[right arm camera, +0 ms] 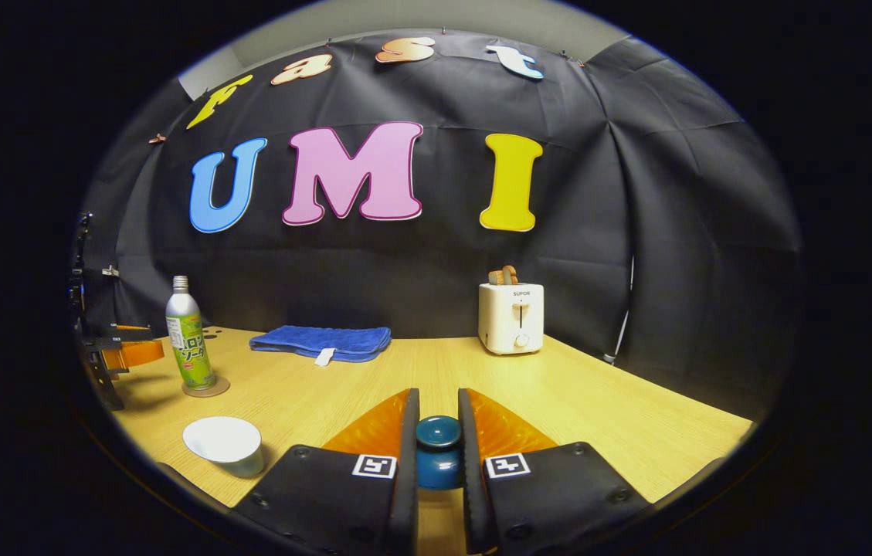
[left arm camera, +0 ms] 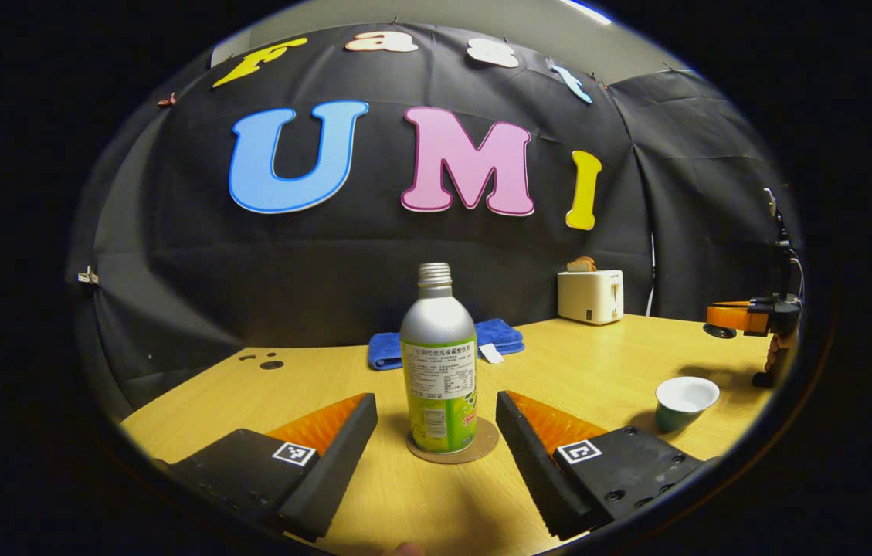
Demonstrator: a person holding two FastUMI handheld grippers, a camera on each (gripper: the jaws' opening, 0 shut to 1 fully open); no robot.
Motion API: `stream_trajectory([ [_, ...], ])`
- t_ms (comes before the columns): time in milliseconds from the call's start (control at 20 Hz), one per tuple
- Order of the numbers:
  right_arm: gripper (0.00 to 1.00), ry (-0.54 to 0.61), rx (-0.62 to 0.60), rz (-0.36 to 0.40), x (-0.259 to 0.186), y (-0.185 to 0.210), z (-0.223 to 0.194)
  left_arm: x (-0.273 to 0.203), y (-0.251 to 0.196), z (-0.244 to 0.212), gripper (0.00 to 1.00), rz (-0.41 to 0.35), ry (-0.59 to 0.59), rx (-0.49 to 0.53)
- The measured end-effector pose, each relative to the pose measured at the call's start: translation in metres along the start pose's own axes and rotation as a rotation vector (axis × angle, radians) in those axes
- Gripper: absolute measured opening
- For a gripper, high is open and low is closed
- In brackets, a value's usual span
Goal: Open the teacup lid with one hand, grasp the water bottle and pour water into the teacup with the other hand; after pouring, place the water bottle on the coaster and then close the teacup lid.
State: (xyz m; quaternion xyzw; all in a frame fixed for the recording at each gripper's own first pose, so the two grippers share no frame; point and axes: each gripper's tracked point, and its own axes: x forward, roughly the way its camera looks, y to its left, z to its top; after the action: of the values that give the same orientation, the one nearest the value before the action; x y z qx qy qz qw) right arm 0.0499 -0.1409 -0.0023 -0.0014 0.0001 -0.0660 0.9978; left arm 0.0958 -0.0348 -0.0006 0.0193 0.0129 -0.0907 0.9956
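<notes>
On its coaster (left arm camera: pixel 447 452), water bottle (left arm camera: pixel 439 363) stands upright.

bottle (left arm camera: pixel 439 371) on coaster (left arm camera: pixel 482 450), towel (left arm camera: pixel 389 349) behind

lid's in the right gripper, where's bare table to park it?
Bare wood lies ahead of the right gripper holding the lid, up to the towel and toaster, and off to its right. Crowded: the left side, with the cup, the bottle on its coaster and the left gripper flanking it.
</notes>
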Motion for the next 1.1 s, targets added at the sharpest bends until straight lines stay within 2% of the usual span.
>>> stream_trajectory([
  [150, 0.27, 0.000, 0.015, 0.032, -0.005, 0.016, 0.001, -0.013, 0.007, -0.002, 0.97, 0.023, 0.004, -0.040],
  [500, 0.27, 0.053, 0.090, 0.224, -0.017, 0.109, -0.008, -0.018, 0.015, -0.003, 0.98, 0.047, 0.004, -0.041],
  [750, 0.27, 0.106, 0.087, 0.274, -0.016, 0.147, -0.016, -0.018, 0.012, -0.002, 0.98, 0.036, 0.004, -0.041],
  [1000, 0.27, 0.122, -0.012, 0.278, -0.016, 0.165, -0.022, -0.018, 0.007, -0.002, 0.98, 0.003, 0.002, -0.040],
  [1100, 0.27, 0.129, -0.012, 0.289, -0.015, 0.172, -0.022, -0.018, 0.007, -0.001, 0.98, 0.000, 0.003, -0.040],
])
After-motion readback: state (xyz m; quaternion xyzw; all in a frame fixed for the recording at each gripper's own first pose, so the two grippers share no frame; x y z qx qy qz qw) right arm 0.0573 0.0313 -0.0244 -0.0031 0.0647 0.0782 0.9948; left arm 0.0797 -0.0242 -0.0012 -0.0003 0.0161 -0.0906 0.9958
